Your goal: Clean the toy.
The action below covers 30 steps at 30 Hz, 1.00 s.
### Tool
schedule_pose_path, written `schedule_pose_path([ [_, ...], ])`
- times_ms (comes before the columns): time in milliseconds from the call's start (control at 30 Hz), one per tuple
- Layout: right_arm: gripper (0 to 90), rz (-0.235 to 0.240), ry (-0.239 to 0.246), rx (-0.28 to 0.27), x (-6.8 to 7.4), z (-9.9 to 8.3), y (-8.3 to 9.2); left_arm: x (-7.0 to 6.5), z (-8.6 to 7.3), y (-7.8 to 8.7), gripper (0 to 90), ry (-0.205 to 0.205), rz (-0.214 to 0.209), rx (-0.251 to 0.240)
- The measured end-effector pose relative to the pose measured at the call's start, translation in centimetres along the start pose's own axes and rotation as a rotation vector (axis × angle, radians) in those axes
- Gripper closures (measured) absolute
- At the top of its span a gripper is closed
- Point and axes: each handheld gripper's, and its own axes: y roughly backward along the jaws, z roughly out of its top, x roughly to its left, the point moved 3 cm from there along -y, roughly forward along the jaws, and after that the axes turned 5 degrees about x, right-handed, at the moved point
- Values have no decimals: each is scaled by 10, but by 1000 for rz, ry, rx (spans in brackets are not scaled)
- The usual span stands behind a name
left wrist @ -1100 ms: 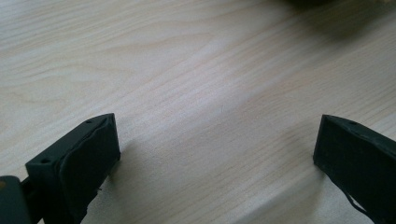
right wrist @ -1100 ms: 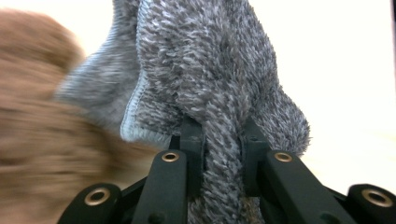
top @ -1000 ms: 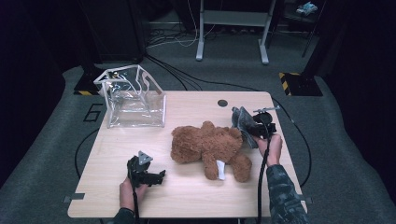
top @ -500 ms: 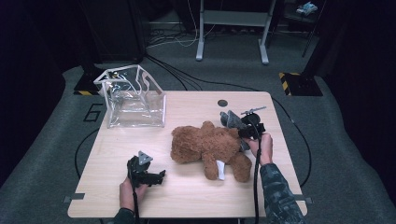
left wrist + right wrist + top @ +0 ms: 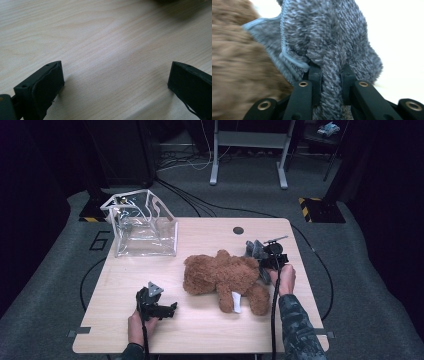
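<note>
At upper left of the high view, a clear plastic bag (image 5: 145, 227) stood open on the desk (image 5: 210, 330), well apart from the hands. Lower left: left tool (image 5: 159, 309) rested on bare wood, jaws spread wide, nothing between them (image 5: 112, 82). Centre: brown teddy bear (image 5: 222, 277) lay on its side. Right of centre: right tool (image 5: 261, 256) sat against the bear's far flank, jaws nearly closed and pinching a fold of grey fuzzy cloth (image 5: 329, 50); the cloth draped against the bear's fur. Judged: cloth light, limp, thick-piled, not fragile; would sag and trail from one pinch. Best taken at a bunched fold or hemmed edge, gripped deep so the pile would not slip.
</note>
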Motion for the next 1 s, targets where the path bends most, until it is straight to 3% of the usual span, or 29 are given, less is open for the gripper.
schedule_pose_path([
  [133,768,-75,-27,52,-16,-7,-4,0,0,0,0,0,0,0],
  [267,767,-83,-43,46,-27,-17,3,0,0,0,0,0,0,0],
  [500,769,59,-74,-55,-31,-33,46,0,0,0,0,0,0,0],
  [567,770,85,-62,-81,-29,-34,53,0,0,0,0,0,0,0],
  [633,770,142,-25,-101,-16,-35,66,0,0,0,0,0,0,0],
  [733,771,161,17,-103,-7,-33,67,0,0,0,0,-1,0,0],
  [900,772,179,92,-47,9,-30,55,0,0,0,0,0,0,0],
  [1000,774,154,126,-17,17,-30,43,0,0,0,0,-1,0,0],
])
